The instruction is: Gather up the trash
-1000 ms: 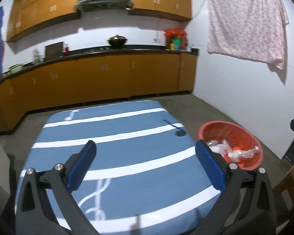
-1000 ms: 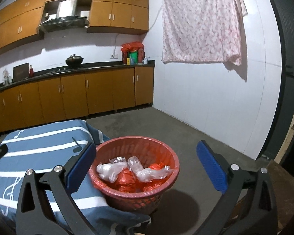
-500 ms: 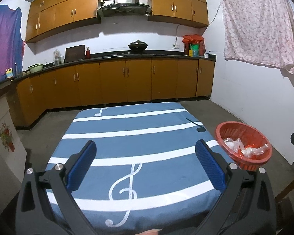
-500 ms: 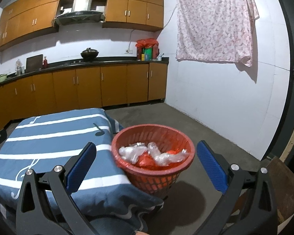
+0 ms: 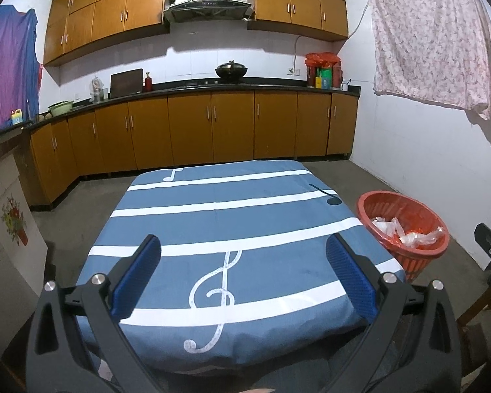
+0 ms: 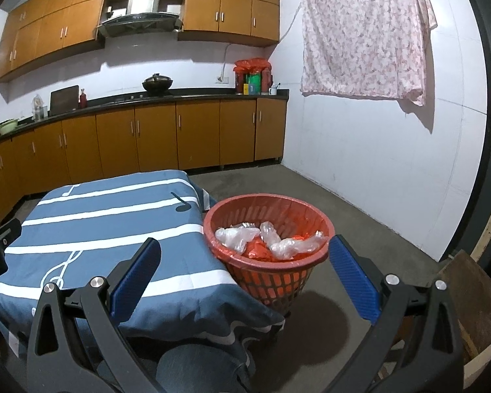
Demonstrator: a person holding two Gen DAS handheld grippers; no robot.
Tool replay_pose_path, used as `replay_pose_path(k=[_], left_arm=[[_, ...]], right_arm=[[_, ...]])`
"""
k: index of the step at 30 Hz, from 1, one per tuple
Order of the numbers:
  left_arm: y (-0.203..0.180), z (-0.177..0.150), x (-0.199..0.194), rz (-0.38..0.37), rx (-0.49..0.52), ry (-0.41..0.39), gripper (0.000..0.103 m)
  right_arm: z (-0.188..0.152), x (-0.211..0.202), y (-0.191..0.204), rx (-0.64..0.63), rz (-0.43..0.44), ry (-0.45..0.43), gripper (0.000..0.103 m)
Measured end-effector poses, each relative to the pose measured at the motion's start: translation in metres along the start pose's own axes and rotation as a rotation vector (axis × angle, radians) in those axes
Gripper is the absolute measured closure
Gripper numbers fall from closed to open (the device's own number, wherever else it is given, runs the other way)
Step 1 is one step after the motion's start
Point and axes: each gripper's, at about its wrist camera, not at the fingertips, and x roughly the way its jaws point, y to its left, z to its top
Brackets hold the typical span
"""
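Both the left tool [image 5: 242, 271] and right tool [image 6: 244, 270] gape wide, holding nothing. Only the right view shows the red basket's [image 6: 280, 278] latticed side; crumpled plastic trash [image 6: 280, 245] fills it beside the worktop [image 5: 232, 229].

The left gripper [image 5: 244, 262] has a black frame of angular, strut-like arms with triangular cut-outs. Its two fingers [image 5: 137, 275] carry flat blue pads with a fine ribbed texture. Round silver screws [image 5: 98, 278] sit at the joints, two on each side. The right gripper [image 6: 245, 262] has the same build: black struts, blue textured pads [image 6: 352, 280], silver screw heads [image 6: 392, 279]. Below it shows the person's knee [image 6: 193, 368] in blue denim.
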Motion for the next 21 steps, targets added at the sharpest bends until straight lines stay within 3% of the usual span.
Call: replay_pose_path(k=[21], left_arm=[[-0.0023, -0.0078, -0.0093, -0.015, -0.003, 0.021, 0.004]], right_arm=[[-0.006, -0.0057, 0.0052, -0.006, 0.011, 0.01, 0.002]])
